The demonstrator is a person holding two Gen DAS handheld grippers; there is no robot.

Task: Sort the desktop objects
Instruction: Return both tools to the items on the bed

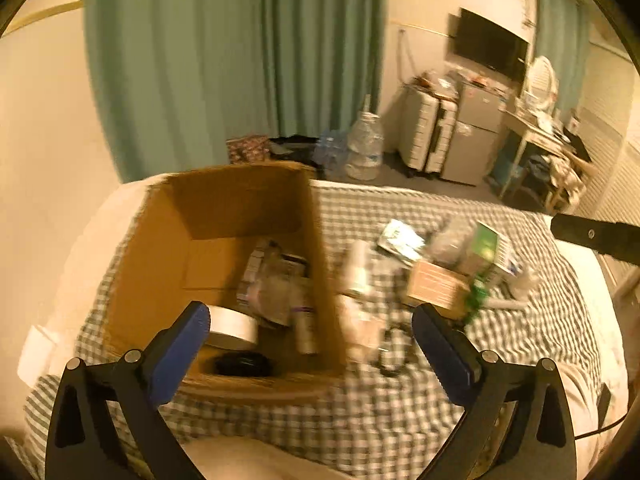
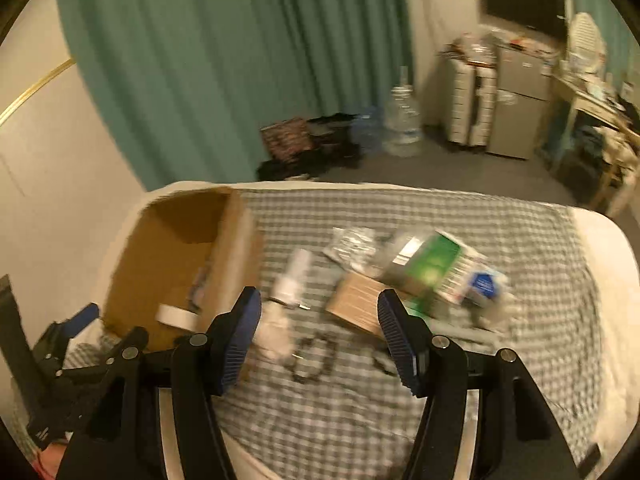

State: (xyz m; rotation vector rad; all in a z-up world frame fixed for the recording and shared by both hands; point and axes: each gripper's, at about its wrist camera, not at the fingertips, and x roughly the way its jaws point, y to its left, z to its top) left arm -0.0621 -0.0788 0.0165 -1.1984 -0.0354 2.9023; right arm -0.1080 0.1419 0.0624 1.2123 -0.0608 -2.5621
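An open cardboard box [image 1: 248, 200] stands on a checked bed cover and holds a white tape roll [image 1: 232, 326], a black object [image 1: 242, 363] and several packets. It also shows in the right wrist view [image 2: 168, 248]. My left gripper [image 1: 310, 330] is open and empty above the box's right wall. My right gripper [image 2: 318, 320] is open and empty above a dark bracelet [image 2: 312, 356]. To the right lie a white bottle [image 2: 292, 276], a brown box [image 2: 360, 306], a green box [image 2: 432, 264] and a blue-labelled packet [image 2: 482, 286].
The checked bed cover [image 2: 360, 412] spreads over the bed. Beyond it are green curtains [image 2: 224, 60], water jugs [image 2: 402, 124], a suitcase [image 2: 474, 100], a small fridge [image 2: 520, 108] and a cluttered desk [image 2: 600, 100]. The right gripper's arm [image 1: 600, 236] shows at right.
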